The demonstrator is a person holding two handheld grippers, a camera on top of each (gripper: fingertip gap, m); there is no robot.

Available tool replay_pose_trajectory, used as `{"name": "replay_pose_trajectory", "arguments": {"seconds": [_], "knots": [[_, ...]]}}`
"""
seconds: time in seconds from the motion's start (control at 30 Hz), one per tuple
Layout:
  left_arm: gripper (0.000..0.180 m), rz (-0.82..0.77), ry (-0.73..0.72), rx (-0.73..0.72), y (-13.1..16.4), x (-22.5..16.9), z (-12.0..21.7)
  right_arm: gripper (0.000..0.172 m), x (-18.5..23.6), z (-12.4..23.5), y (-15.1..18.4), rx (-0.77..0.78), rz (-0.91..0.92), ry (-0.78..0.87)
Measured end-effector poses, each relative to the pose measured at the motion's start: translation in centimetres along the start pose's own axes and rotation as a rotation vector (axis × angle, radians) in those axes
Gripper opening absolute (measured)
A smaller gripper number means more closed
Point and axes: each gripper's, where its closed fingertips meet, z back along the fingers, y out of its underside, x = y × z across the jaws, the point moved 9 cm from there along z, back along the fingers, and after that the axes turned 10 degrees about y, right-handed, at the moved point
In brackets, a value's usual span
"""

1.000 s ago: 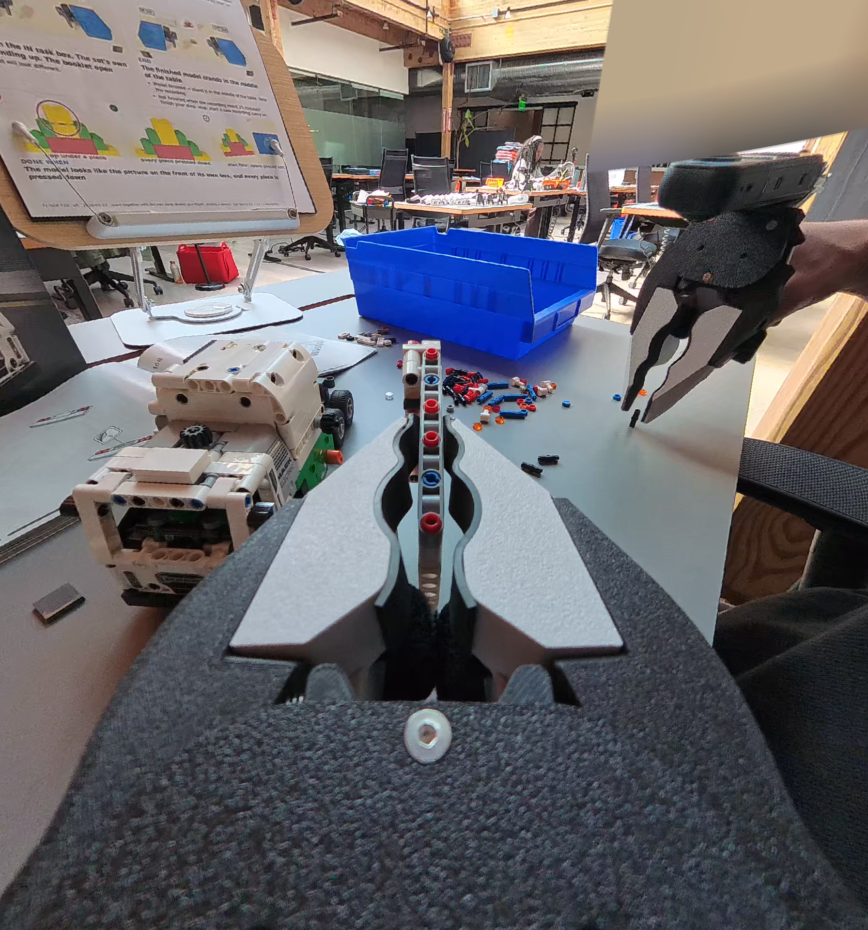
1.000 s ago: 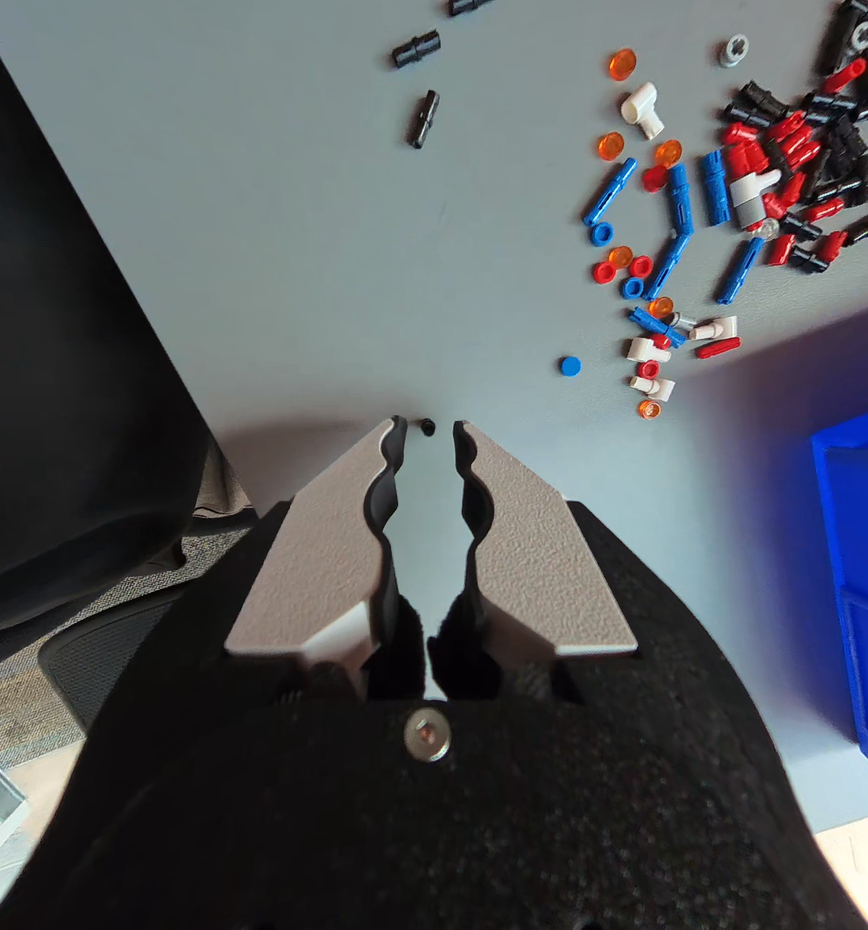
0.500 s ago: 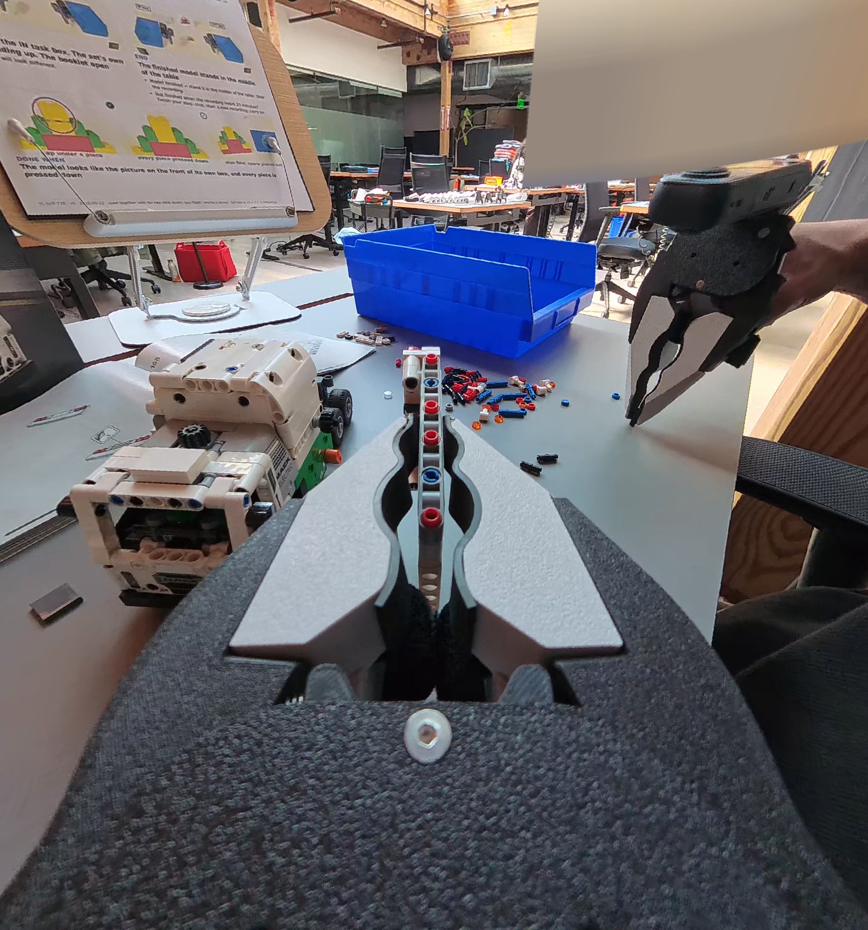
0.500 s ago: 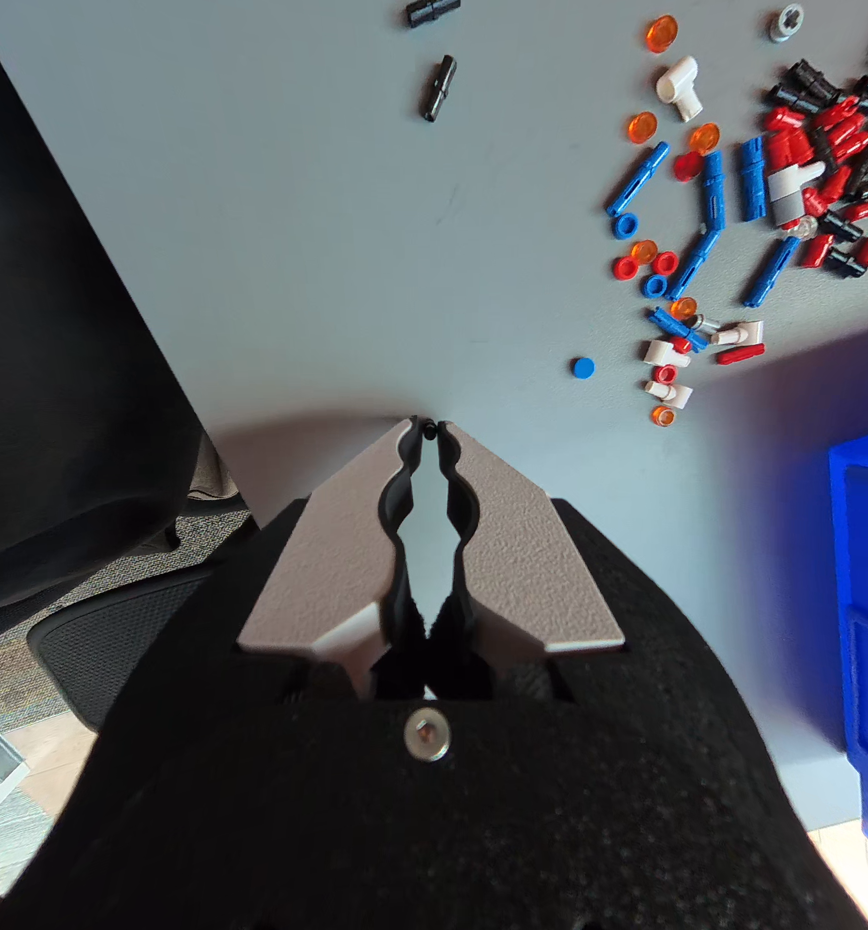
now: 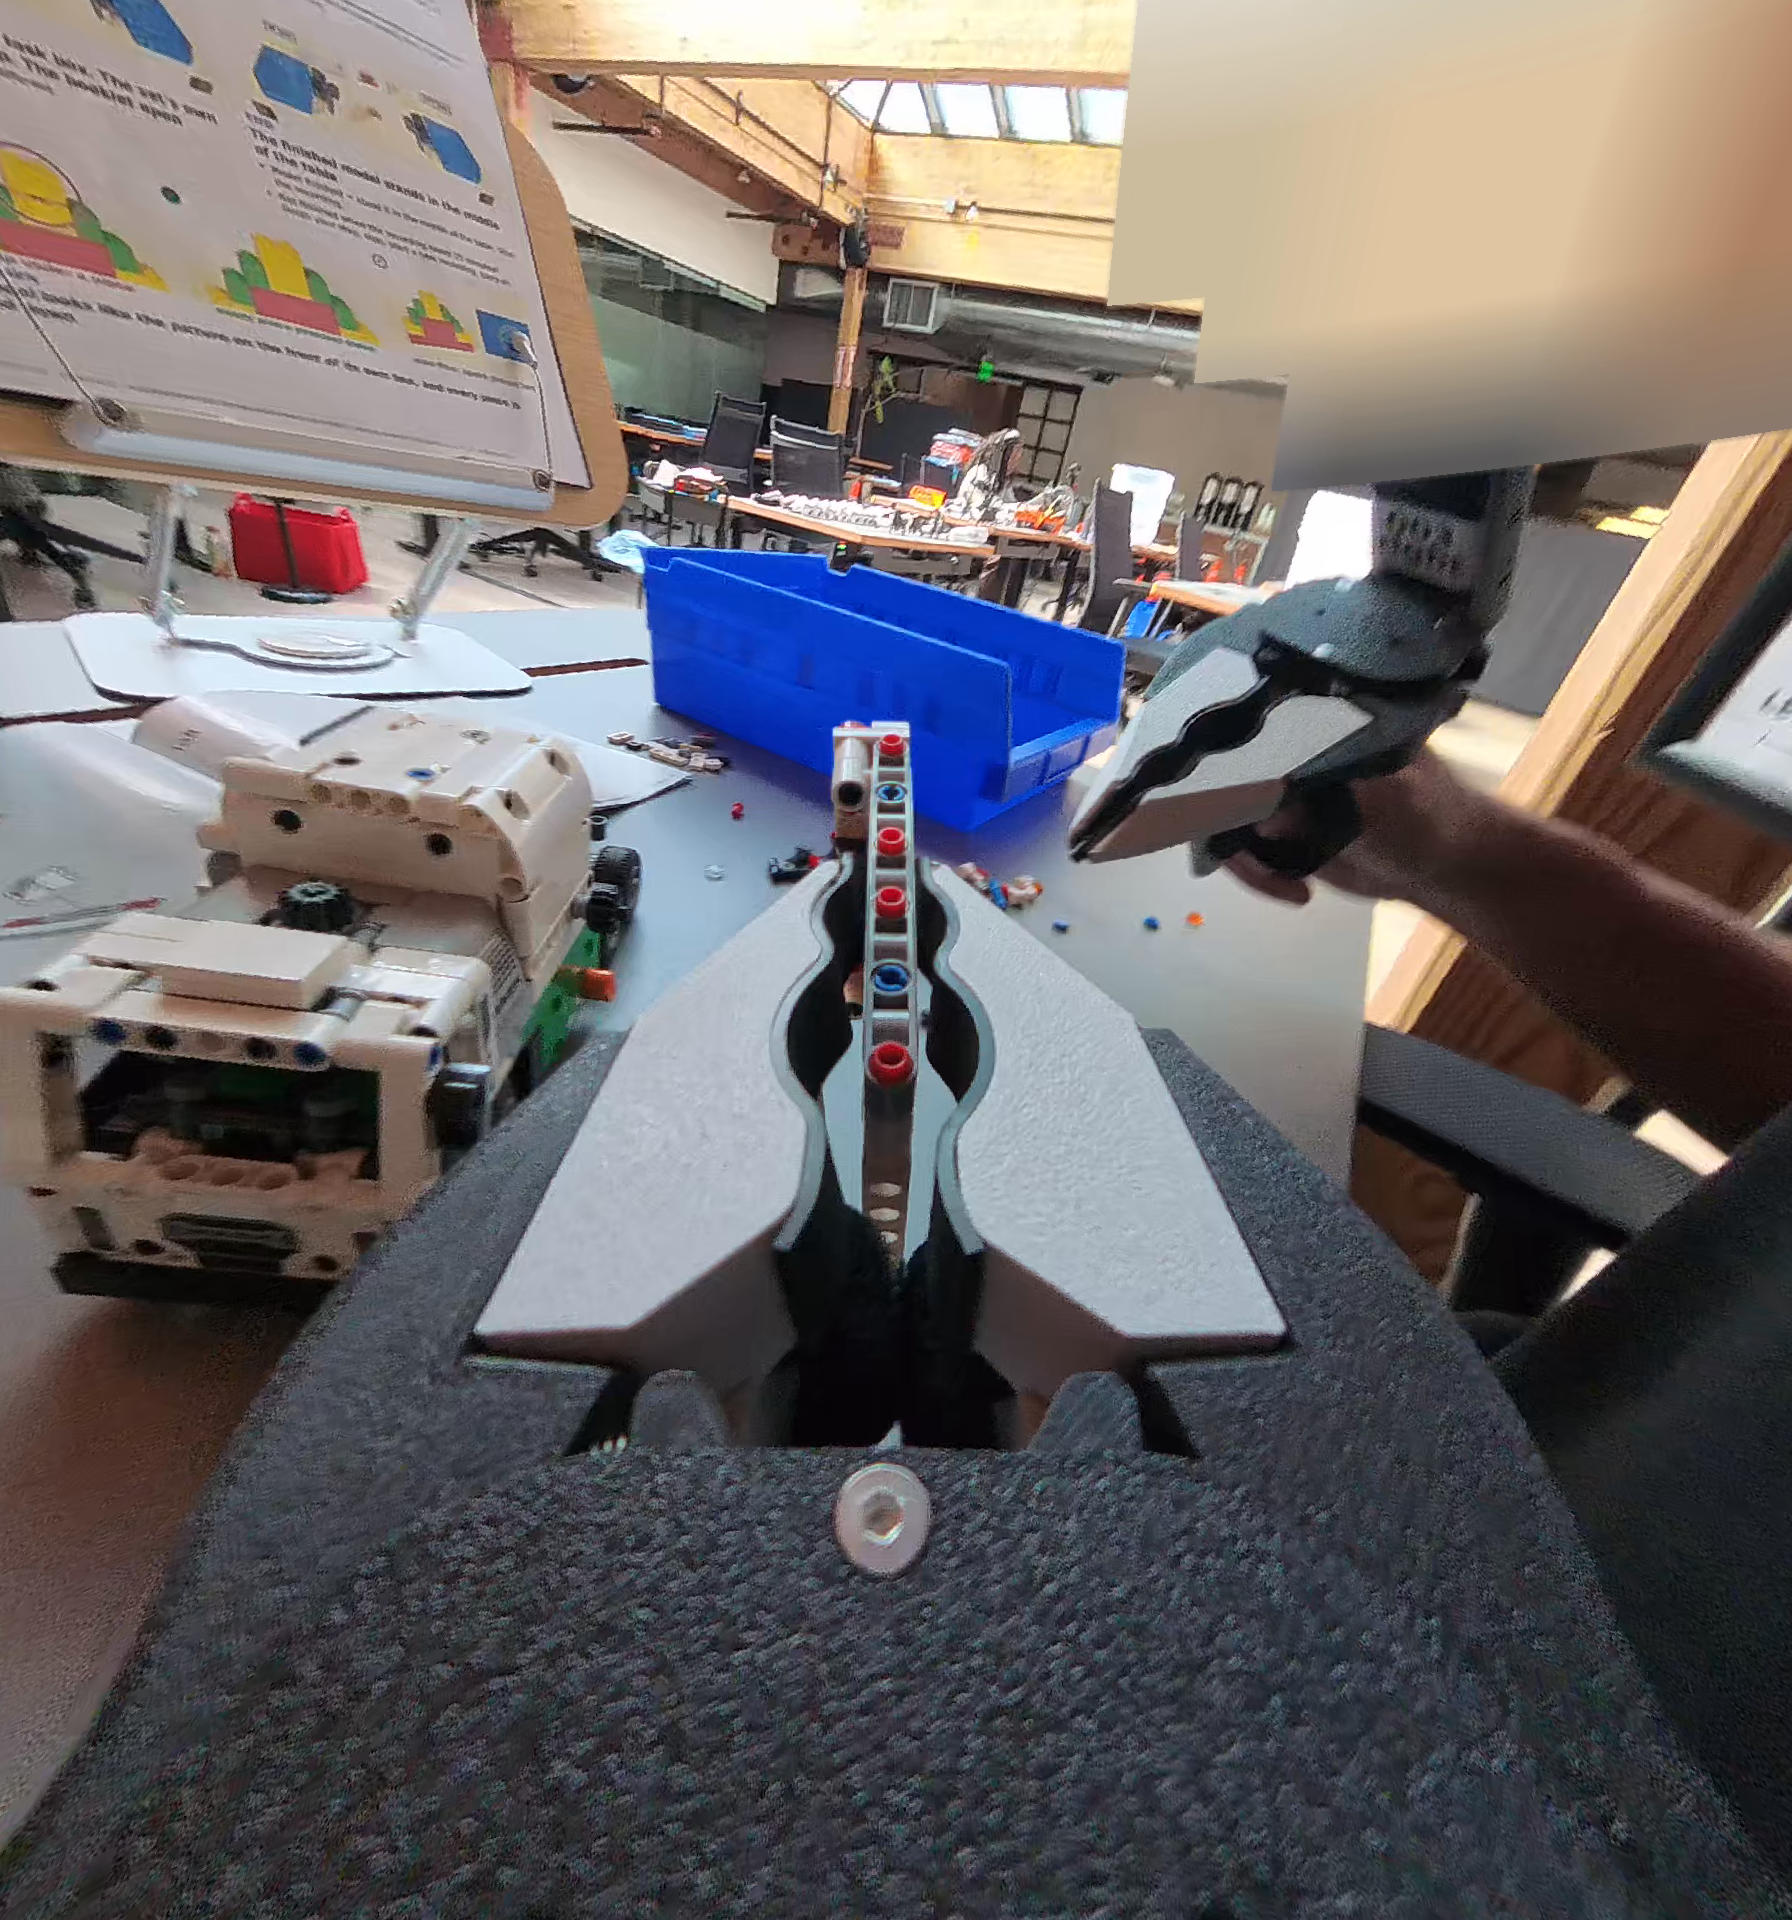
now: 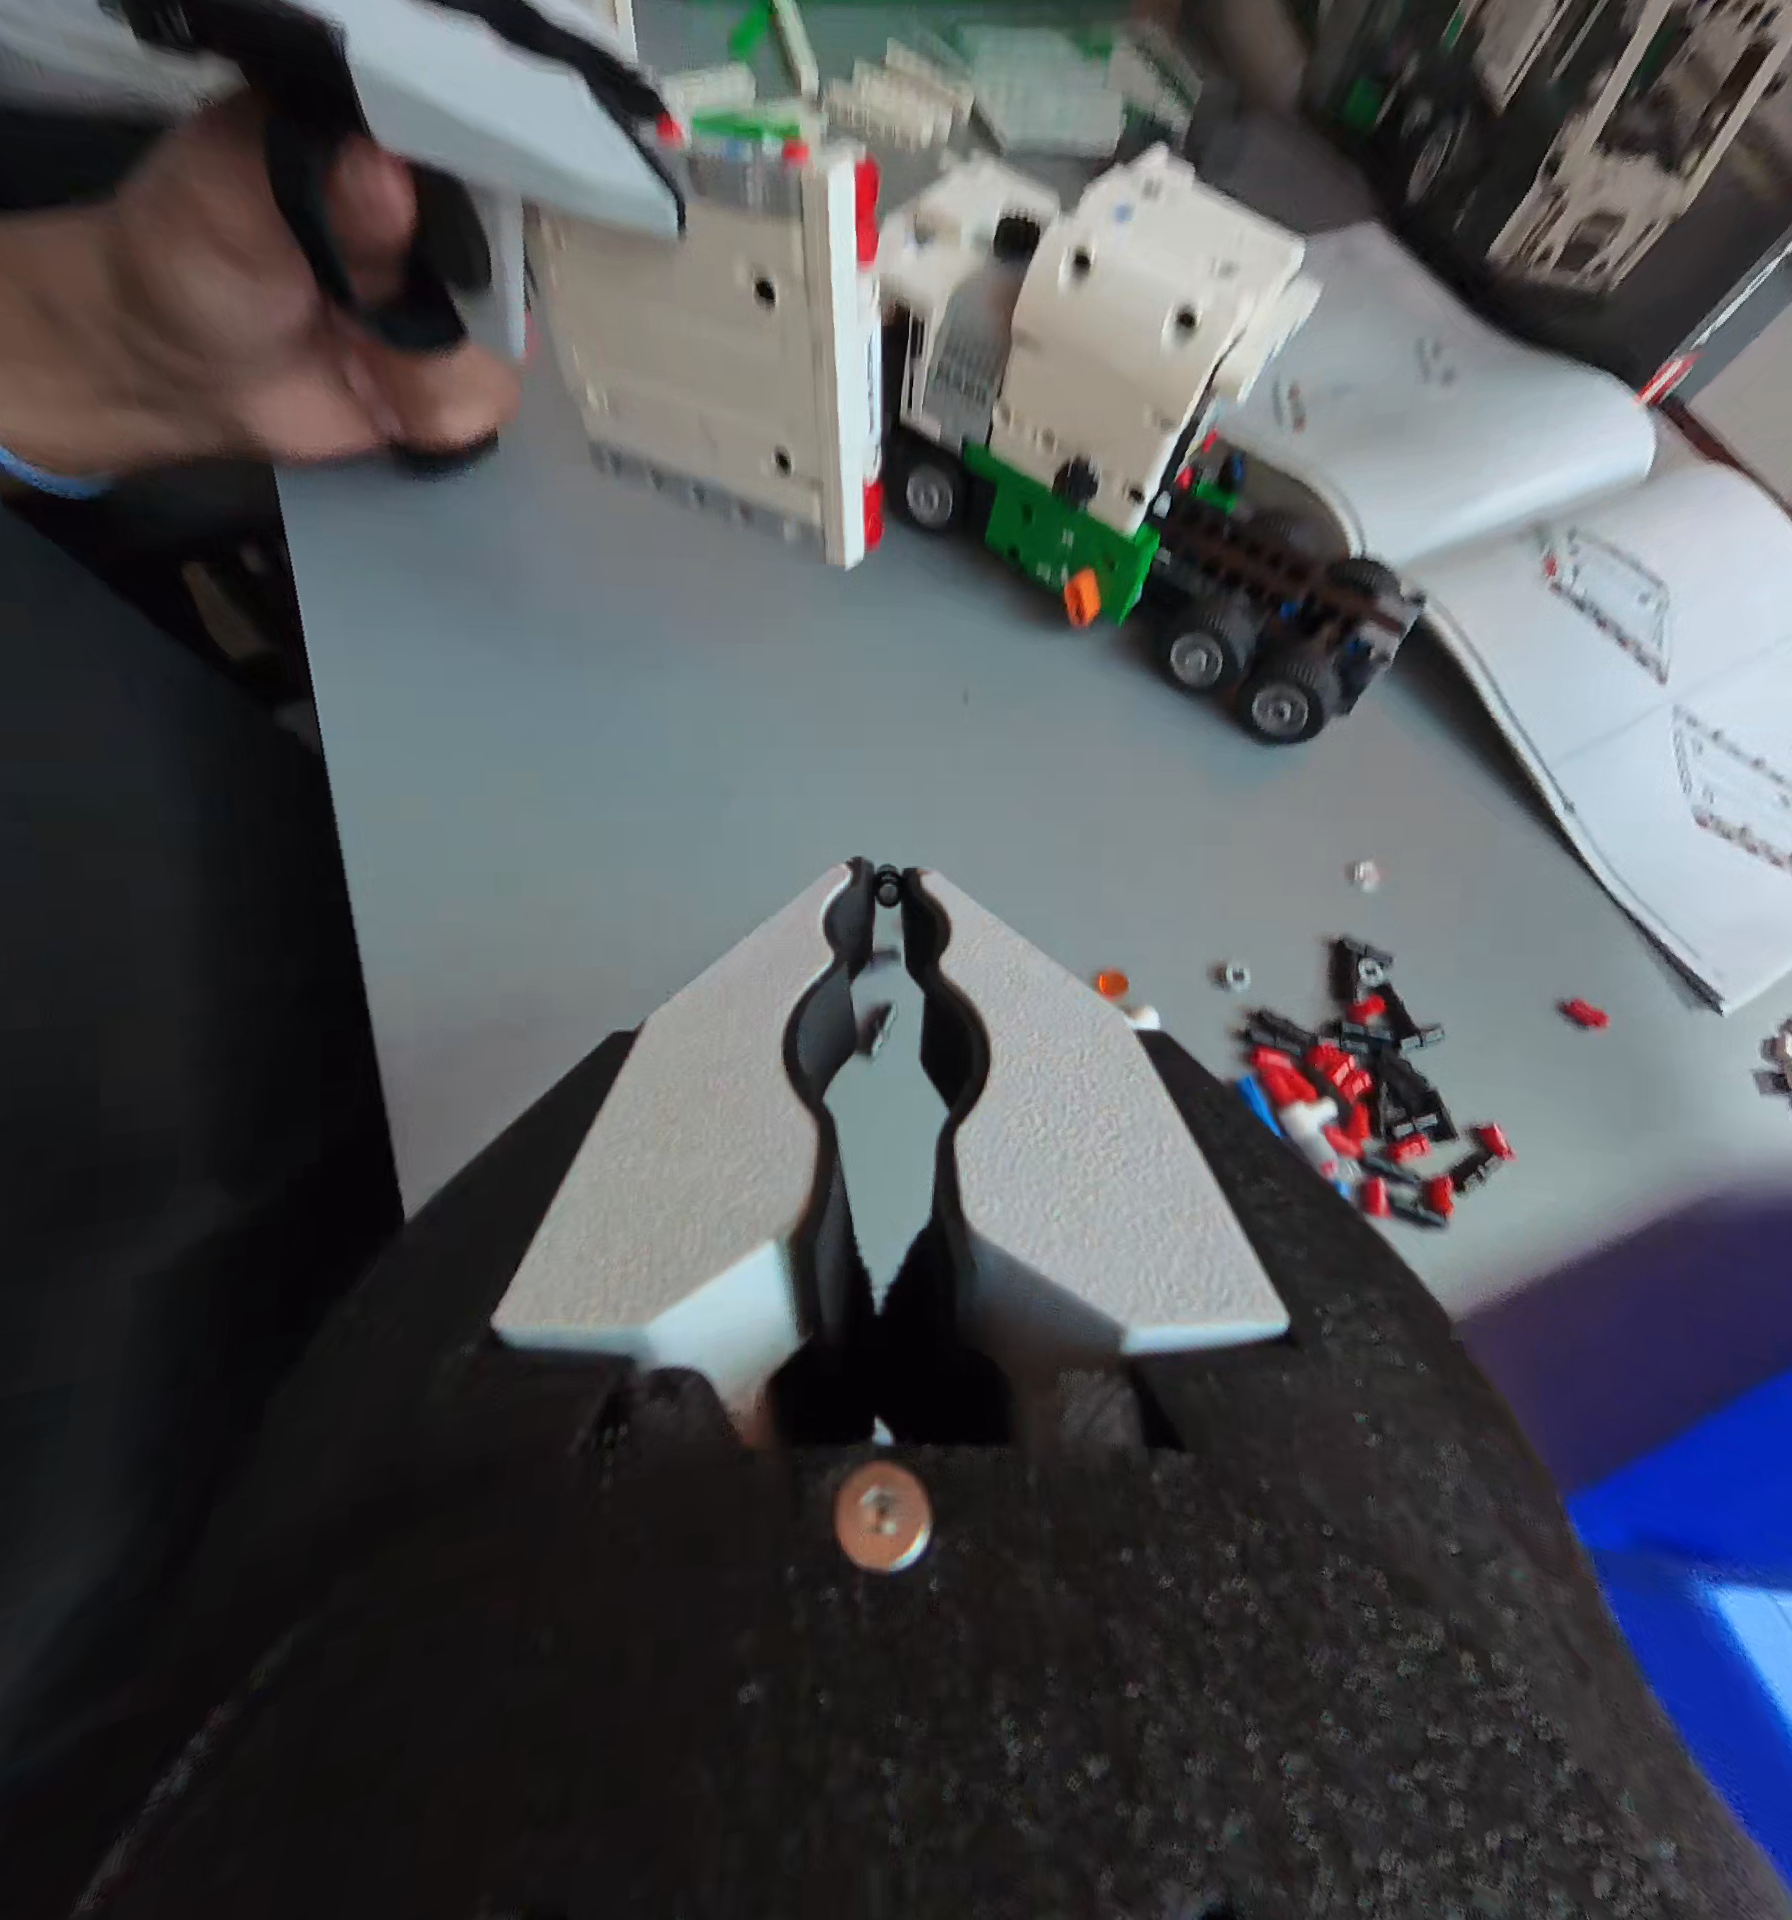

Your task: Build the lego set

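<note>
left gripper [image 5: 887, 894] clamps a grey holed beam [image 5: 889, 940] studded with red and blue pins, edge-up and steady, while right gripper [image 6: 887, 883] pinches a small black pin [image 6: 887, 886] at its tips above the grey table [image 6: 611, 727], near the white truck model [image 6: 1068, 416].

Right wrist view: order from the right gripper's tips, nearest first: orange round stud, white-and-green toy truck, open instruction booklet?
1. Orange round stud, on the grey table just right of the right gripper.
2. White-and-green toy truck, ahead.
3. Open instruction booklet, far right.
</note>
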Motion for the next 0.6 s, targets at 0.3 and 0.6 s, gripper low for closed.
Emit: {"name": "replay_pose_trajectory", "arguments": {"seconds": [0.3, 0.6], "knots": [[0.006, 0.664, 0.124, -0.136, 1.0, 1.9, -3.4, 0.004, -0.1, -2.8, -1.6, -0.38, -0.185, 0.192], [0.006, 0.759, 0.083, -0.139, 1.7, 2.9, -3.5, 0.004, -0.1, -4.8, -2.2, -0.41, -0.318, 0.069]]}}
